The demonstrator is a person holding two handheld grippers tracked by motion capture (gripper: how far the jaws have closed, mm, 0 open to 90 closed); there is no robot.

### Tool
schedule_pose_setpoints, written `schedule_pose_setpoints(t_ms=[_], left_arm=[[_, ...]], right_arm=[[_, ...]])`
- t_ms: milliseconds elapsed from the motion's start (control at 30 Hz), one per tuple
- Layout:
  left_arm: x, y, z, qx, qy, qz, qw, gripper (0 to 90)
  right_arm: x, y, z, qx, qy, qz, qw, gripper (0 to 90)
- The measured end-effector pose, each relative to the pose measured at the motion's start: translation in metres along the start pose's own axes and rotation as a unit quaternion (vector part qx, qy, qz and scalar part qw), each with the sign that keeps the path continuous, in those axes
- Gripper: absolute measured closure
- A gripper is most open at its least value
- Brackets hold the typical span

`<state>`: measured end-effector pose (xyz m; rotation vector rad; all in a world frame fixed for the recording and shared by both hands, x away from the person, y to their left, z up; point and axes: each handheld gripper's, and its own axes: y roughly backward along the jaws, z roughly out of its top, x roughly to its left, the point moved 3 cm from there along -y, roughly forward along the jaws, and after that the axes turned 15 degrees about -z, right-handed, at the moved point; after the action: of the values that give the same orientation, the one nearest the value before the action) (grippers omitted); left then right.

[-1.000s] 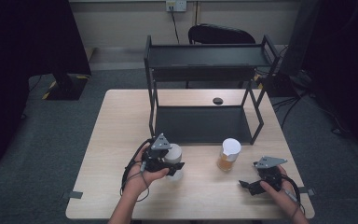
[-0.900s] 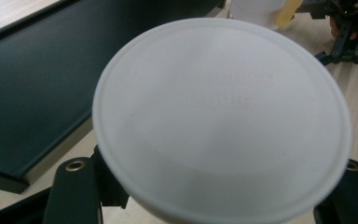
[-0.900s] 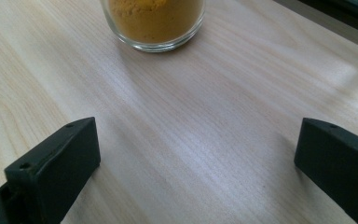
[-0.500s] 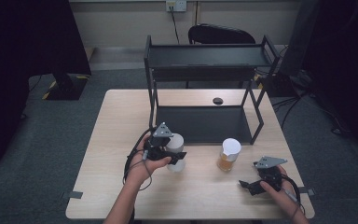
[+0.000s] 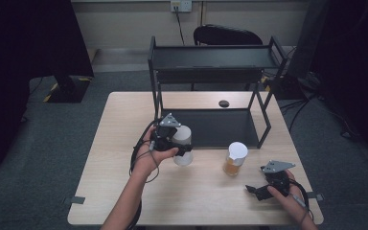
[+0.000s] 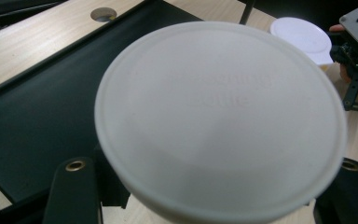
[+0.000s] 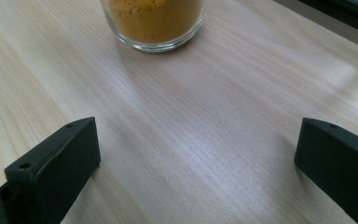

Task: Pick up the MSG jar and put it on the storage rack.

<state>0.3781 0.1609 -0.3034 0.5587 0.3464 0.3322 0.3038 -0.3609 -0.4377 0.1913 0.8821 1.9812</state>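
Observation:
My left gripper point(image 5: 184, 149) is shut on a white-lidded jar point(image 5: 182, 136) and holds it above the table, just in front of the black rack's lower shelf point(image 5: 220, 128). In the left gripper view the jar's white lid point(image 6: 219, 116) looms close, with a black jaw at each bottom corner. A second glass jar point(image 5: 234, 160) with a white lid and orange powder stands on the table to the right. My right gripper point(image 5: 256, 189) rests open near the table's front right. That jar's orange base point(image 7: 154, 21) stands ahead of its spread fingers point(image 7: 56, 163).
A black two-tier rack point(image 5: 211, 62) stands at the back of the wooden table point(image 5: 124, 191). A round cable hole point(image 5: 224, 103) sits behind the lower shelf. A dark chair point(image 5: 227, 34) stands beyond the table. The left gripper view also shows the other jar's lid point(image 6: 303, 39).
My left gripper has carried the white-lidded jar up and away from the person, toward the rack's lower shelf. The right gripper and the orange jar have kept still.

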Motion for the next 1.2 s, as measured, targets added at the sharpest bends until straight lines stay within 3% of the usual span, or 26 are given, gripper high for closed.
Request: schedule_pose_setpoints(t_ms=[367, 1200], left_arm=[[0.008, 0.001, 0.019, 0.002, -0.001, 0.013, 0.9999, 34.6], [0.018, 0.012, 0.075, -0.015, 0.0, 0.01, 0.9998, 34.5]], right_arm=[[0.0, 0.0, 0.0, 0.0, 0.0, 0.0, 1.0, 0.0], [0.0, 0.0, 0.0, 0.0, 0.0, 0.0, 1.0, 0.0]])
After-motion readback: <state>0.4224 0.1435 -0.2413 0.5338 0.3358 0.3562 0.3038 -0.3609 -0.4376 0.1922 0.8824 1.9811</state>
